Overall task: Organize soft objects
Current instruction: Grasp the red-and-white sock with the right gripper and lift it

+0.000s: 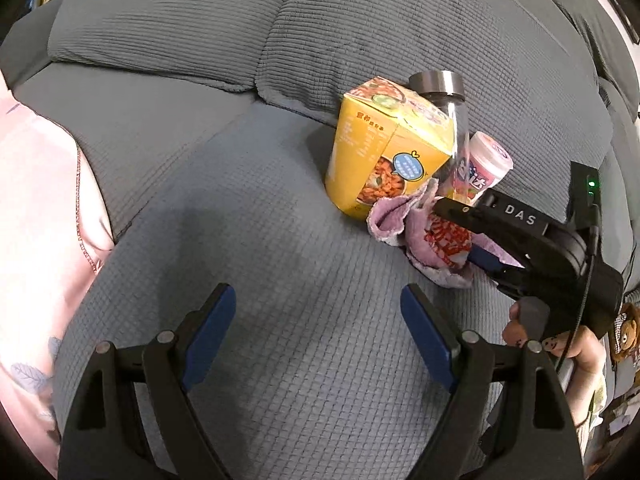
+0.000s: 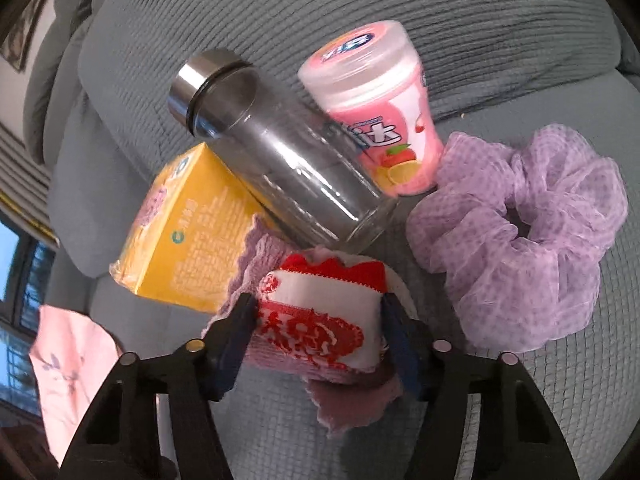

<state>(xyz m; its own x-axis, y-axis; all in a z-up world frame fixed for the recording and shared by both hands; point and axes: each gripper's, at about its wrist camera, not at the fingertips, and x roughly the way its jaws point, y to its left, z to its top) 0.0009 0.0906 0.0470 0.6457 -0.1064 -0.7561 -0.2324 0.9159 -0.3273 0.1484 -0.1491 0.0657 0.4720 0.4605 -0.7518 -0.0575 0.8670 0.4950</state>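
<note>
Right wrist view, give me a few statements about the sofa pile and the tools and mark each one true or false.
1. The right tool has the red and white pouch between its pads. True.
2. The glass bottle stands upright. False: it lies tilted against the yellow box.
3. The purple scrunchie lies on the sofa, apart from the right tool. True.
4. The left tool grips the yellow box. False: it is open over bare sofa, holding nothing.
5. The pink jar has its lid off. False: the lid is on.
</note>
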